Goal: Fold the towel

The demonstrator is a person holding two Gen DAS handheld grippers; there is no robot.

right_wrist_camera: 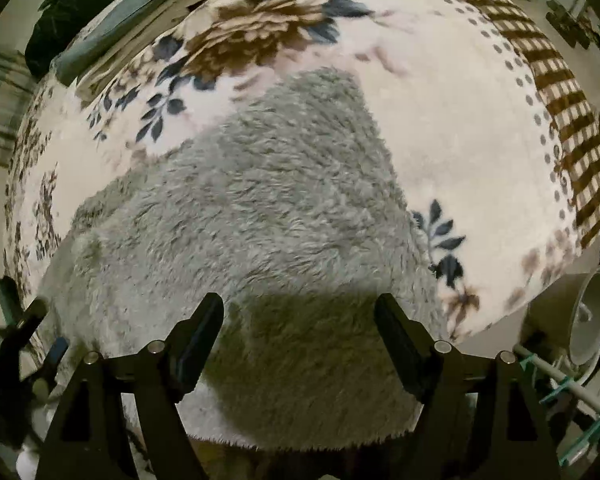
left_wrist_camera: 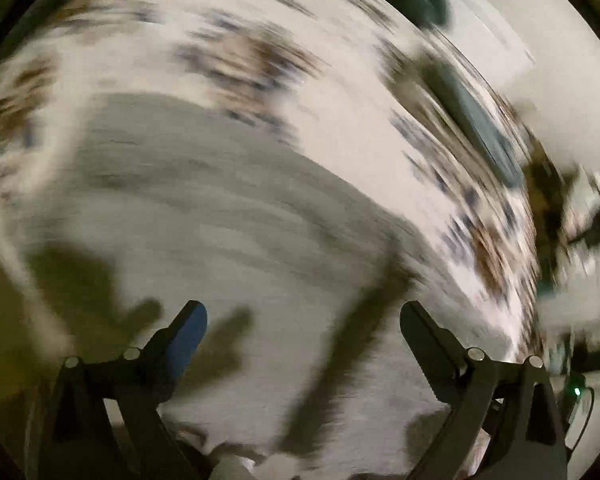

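Note:
A grey fluffy towel (right_wrist_camera: 260, 208) lies on a floral blanket (right_wrist_camera: 460, 128), with its near edge (right_wrist_camera: 300, 446) at the bottom of the right wrist view. My right gripper (right_wrist_camera: 300, 308) hangs over the towel's near part, pointing steeply down. Its jaws are apart and nothing is pinched between them. The left wrist view is smeared by motion. In it the towel (left_wrist_camera: 220, 220) fills the middle, and my left gripper (left_wrist_camera: 304, 316) stands wide open above it with nothing in it. A blue-padded finger (right_wrist_camera: 56, 354) shows at the left edge of the right wrist view.
The blanket has a brown checked border (right_wrist_camera: 572, 132) on the right. A dark green cushion (right_wrist_camera: 72, 12) and a teal bolster (right_wrist_camera: 132, 16) lie at the far left. A white bowl-shaped object (right_wrist_camera: 588, 316) and a rod with green clips (right_wrist_camera: 568, 388) sit off the bed at lower right.

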